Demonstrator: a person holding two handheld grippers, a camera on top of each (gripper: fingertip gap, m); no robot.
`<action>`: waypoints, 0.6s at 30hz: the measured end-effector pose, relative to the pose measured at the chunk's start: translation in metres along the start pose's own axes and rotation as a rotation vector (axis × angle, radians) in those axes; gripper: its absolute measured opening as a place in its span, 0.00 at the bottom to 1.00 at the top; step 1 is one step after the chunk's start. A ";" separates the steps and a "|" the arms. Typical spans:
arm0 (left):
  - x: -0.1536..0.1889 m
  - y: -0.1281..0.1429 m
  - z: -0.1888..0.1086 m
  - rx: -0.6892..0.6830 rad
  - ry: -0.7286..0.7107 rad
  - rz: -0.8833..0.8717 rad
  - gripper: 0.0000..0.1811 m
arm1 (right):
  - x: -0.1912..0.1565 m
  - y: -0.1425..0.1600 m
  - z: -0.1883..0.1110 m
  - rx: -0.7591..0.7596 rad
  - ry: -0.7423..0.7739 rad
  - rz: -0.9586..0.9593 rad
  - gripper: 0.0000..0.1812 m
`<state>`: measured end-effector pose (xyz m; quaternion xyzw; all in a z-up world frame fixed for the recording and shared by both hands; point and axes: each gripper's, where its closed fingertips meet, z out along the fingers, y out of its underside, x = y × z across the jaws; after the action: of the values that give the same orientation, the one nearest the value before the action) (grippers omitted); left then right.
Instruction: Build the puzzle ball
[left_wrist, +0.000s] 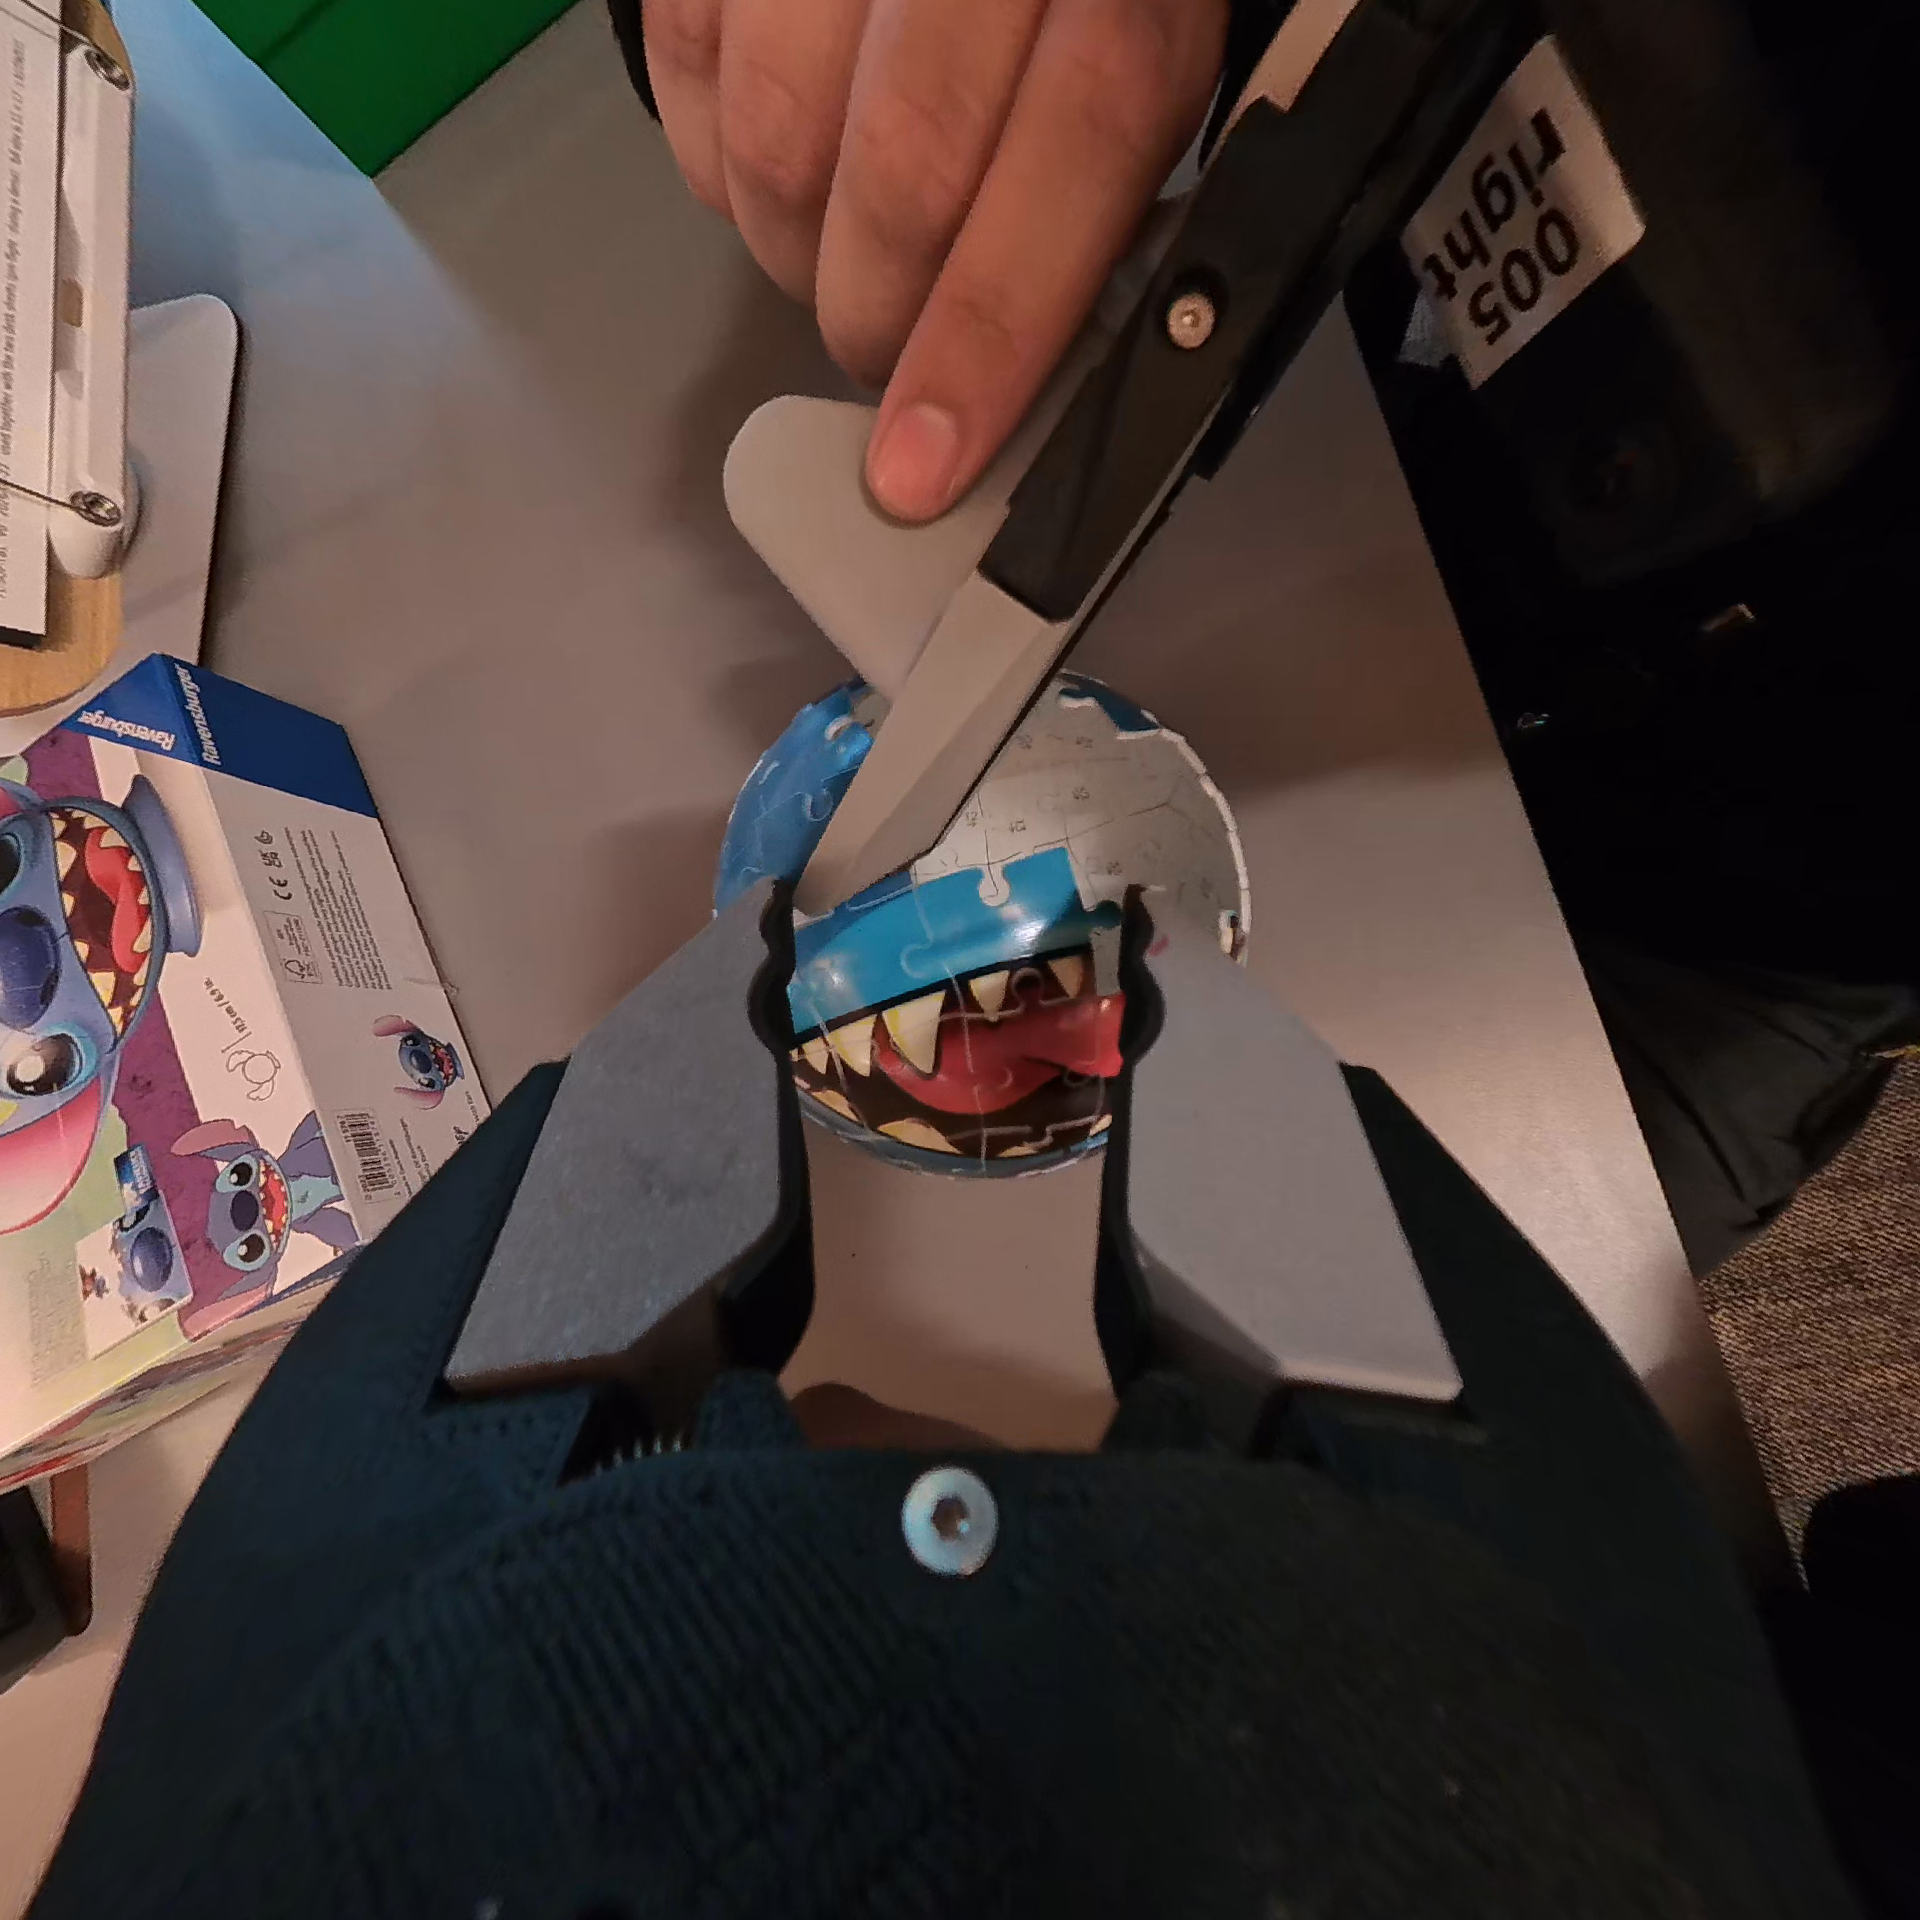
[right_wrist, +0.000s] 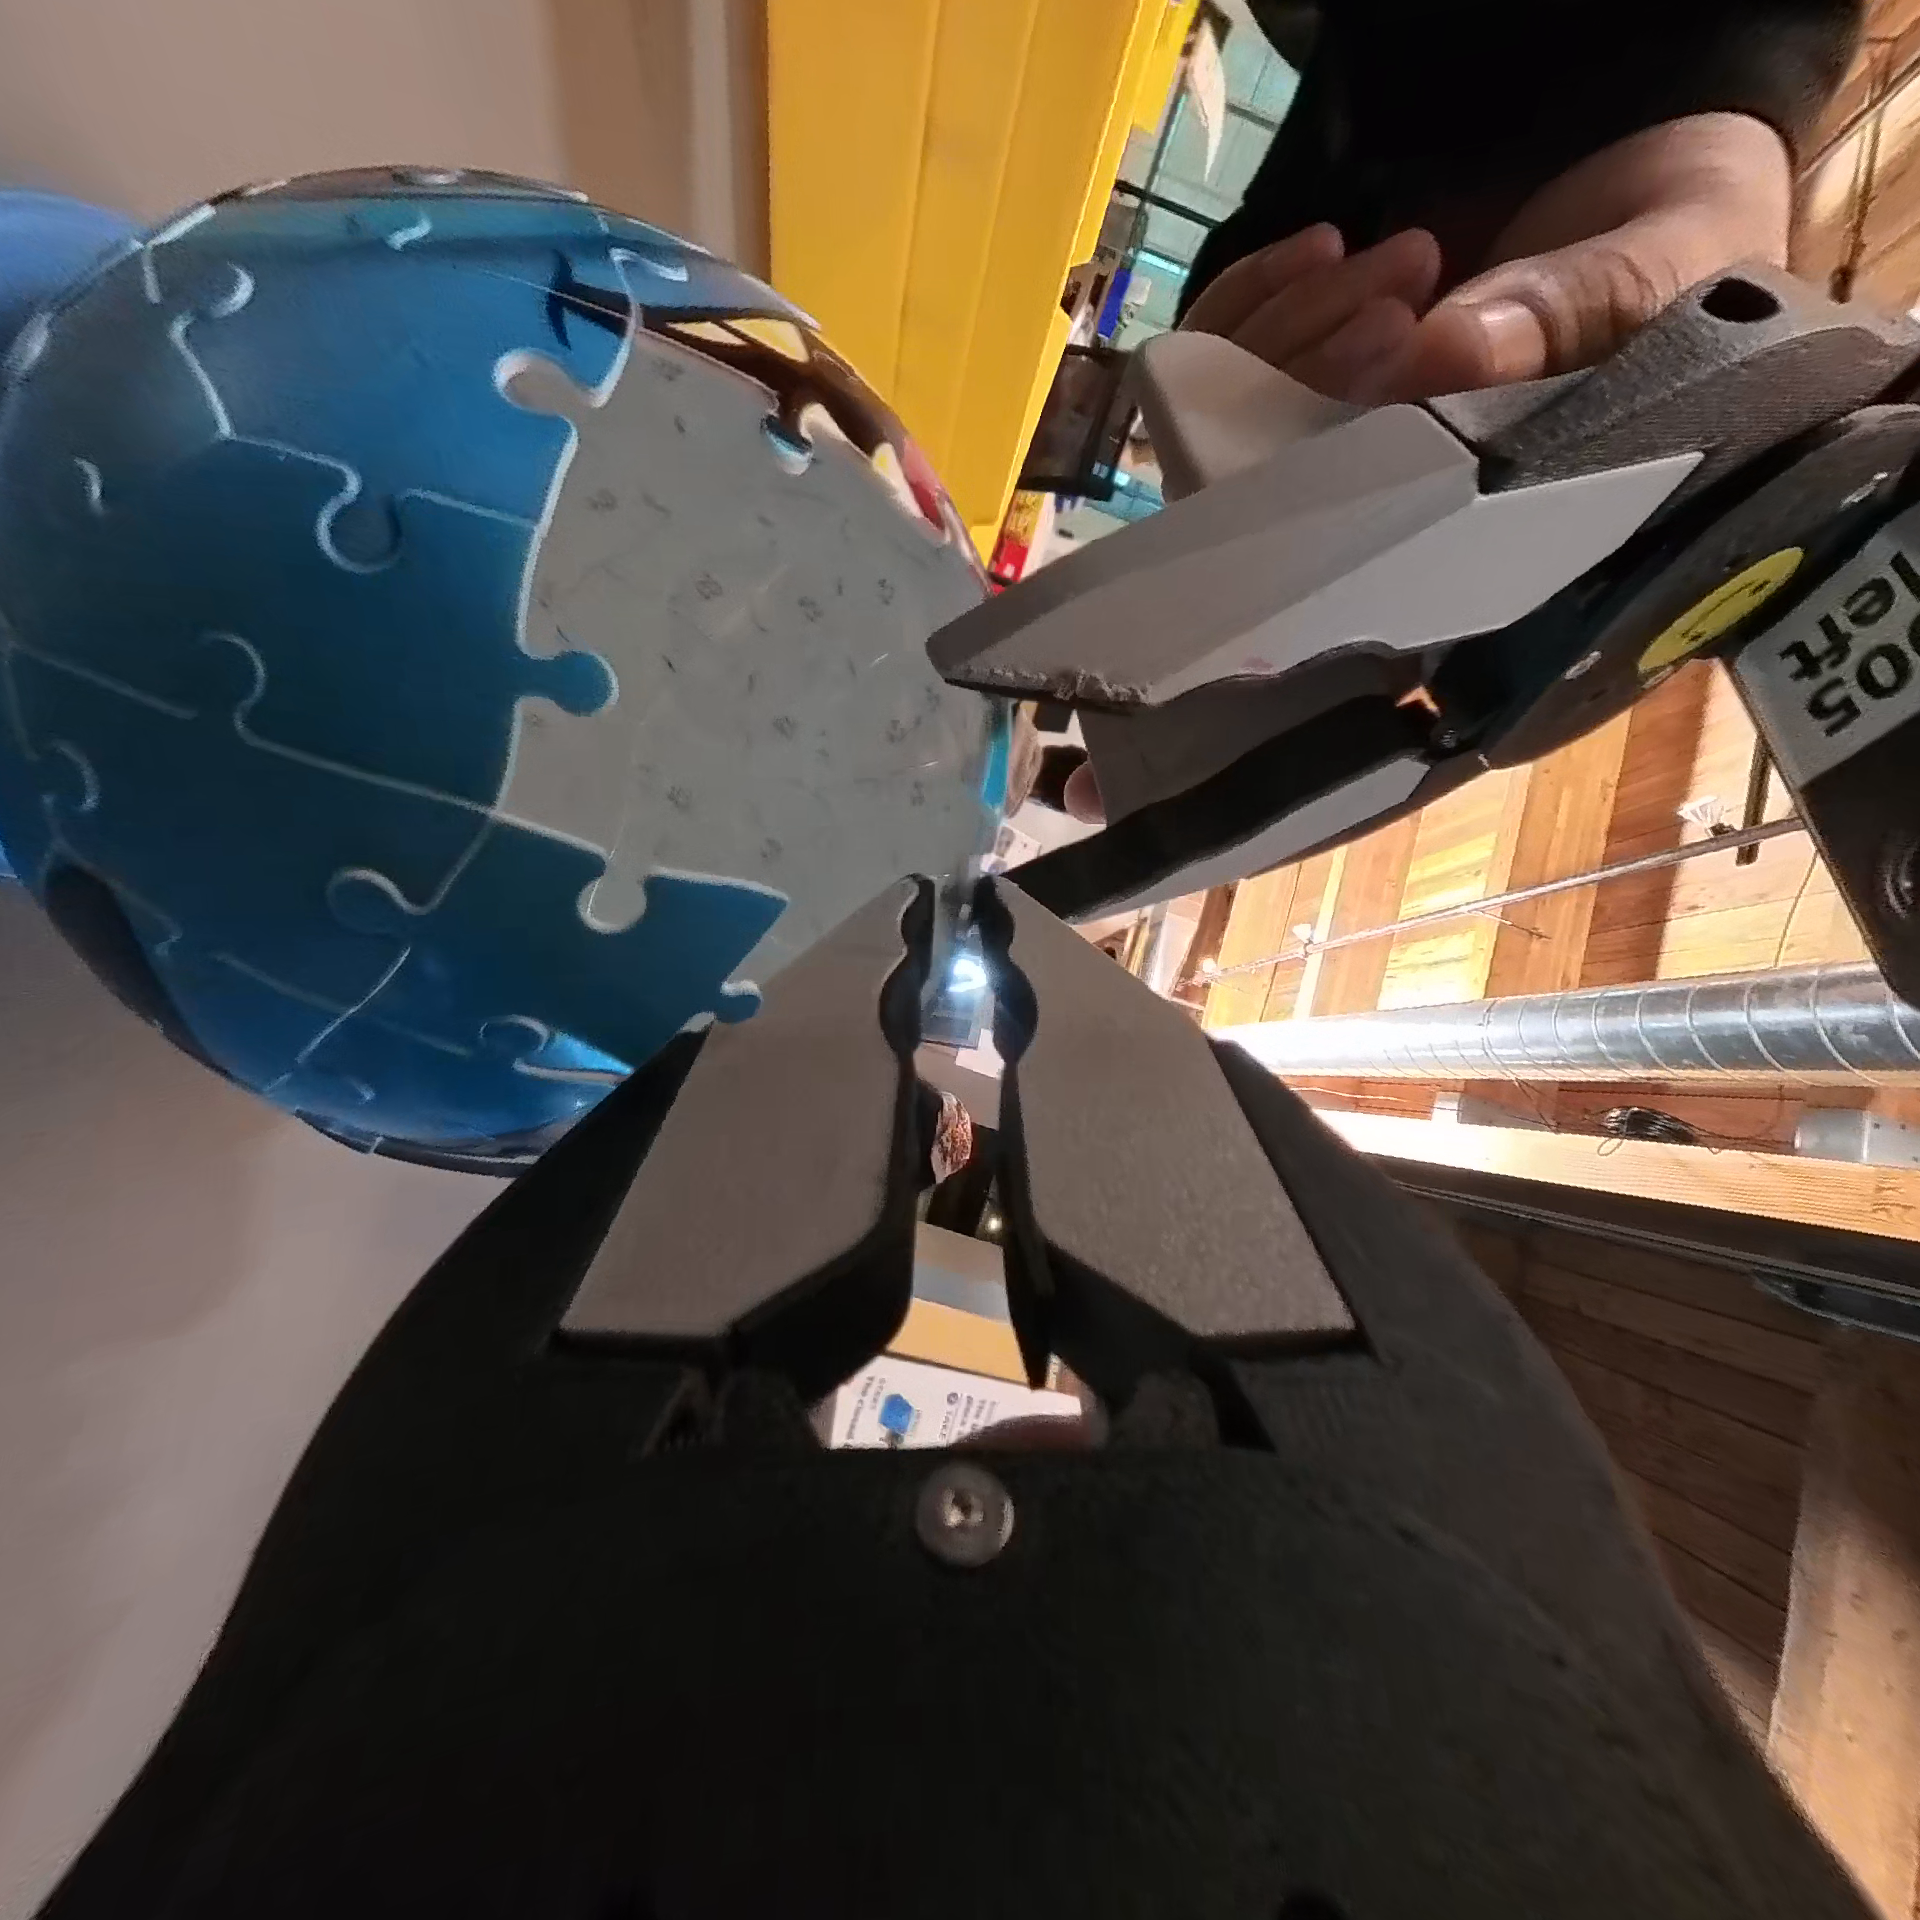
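Most of the puzzle ball (left_wrist: 966, 997) is built, clamped in the left tool (left_wrist: 951, 971); the right tool (right_wrist: 956, 914), nearly together, pokes its open gap.

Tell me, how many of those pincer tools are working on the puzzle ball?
2. The left gripper straddles the puzzle ball at its toothy mouth; the right gripper reaches in from above, tips at the ball's open grey gap. No others show.
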<state>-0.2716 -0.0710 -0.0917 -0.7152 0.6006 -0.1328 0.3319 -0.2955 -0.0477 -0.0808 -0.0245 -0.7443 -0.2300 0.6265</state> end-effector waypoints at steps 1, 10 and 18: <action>0.000 0.000 0.000 0.002 0.000 0.000 0.34 | 0.000 0.000 0.000 -0.001 0.001 0.005 0.02; 0.000 0.000 -0.002 0.005 0.002 -0.004 0.33 | -0.001 0.000 -0.001 -0.007 0.003 -0.001 0.01; 0.001 0.000 -0.002 0.006 0.004 -0.003 0.33 | -0.002 0.000 -0.002 -0.005 -0.025 0.047 0.00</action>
<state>-0.2725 -0.0722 -0.0904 -0.7149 0.5998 -0.1365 0.3324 -0.2934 -0.0481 -0.0829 -0.0463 -0.7507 -0.2165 0.6225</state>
